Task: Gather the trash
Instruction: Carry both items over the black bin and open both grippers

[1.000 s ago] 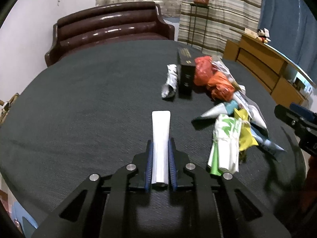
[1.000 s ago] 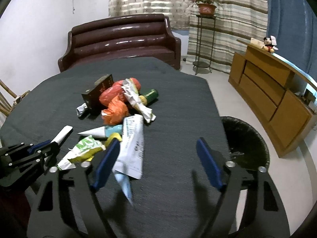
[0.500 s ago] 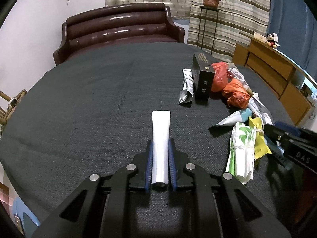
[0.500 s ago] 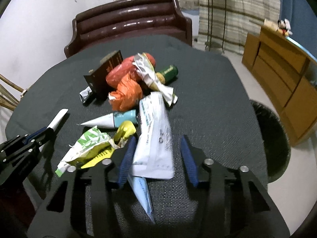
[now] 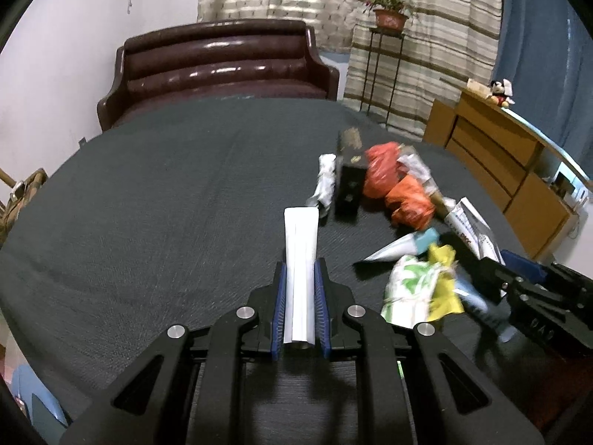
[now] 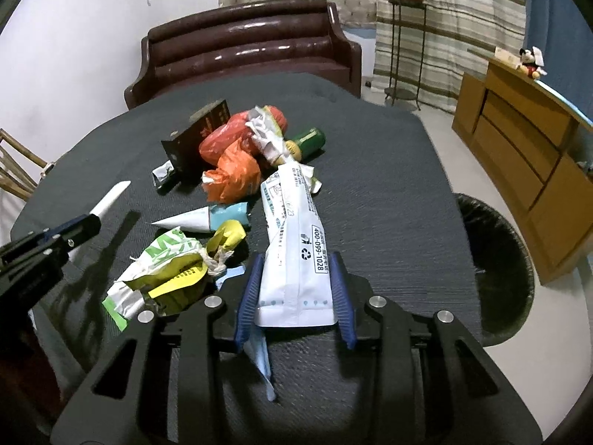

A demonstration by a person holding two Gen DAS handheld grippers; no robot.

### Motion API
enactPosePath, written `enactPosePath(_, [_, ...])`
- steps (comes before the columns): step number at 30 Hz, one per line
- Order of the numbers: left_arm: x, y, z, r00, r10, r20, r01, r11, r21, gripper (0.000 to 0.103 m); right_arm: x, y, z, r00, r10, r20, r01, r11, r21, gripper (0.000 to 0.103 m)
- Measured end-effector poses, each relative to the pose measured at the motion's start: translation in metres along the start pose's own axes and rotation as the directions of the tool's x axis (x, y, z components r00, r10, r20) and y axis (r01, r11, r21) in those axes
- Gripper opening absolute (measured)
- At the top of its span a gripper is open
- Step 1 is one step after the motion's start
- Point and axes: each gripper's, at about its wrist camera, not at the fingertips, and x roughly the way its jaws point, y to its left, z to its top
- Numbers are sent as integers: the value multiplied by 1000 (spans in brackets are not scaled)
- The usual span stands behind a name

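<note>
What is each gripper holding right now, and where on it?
Left gripper pinches a flat white tube by its near end. Right gripper, just closing, clamps a white printed pouch across its near end.

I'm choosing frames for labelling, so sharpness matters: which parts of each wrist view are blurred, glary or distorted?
Left wrist view: the pile of crumpled wrappers is motion-smeared, the flat white tube in the left gripper stays sharp. Right wrist view: crisp, print on the white printed pouch reads clearly. Both: fisheye bends edges; glare streaks the glossy brown leather sofa.

Matt woven tablecloth [image 6: 389,200]; glossy leather sofa [image 6: 244,52]
</note>
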Motion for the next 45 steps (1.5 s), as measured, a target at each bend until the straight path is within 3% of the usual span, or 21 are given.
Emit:
enactPosePath(6, [-11, -25, 14, 998, -46, 50, 44, 999, 29, 16, -21, -28, 5, 998, -47, 51, 46, 999, 24, 35])
enactPosePath(14, [-5, -88, 31, 988, -134, 77, 125, 987, 106, 16, -45, -90, 12, 983, -148, 104, 138, 986, 98, 35])
enactPosePath(25, [15, -186, 40, 967, -244, 76, 221, 946, 236, 16, -50, -168, 9, 965, -235, 112, 211, 958, 192, 36])
enactPosePath(33, [42, -230, 42, 971, -235, 45, 216, 941, 259, 16, -45, -204, 5, 958, -264, 111, 231, 942, 242, 36])
enactPosePath(45, [67, -258, 39, 980, -199, 3, 191, 943, 272, 17, -26, -234, 5, 958, -269, 103, 232, 932, 279, 36])
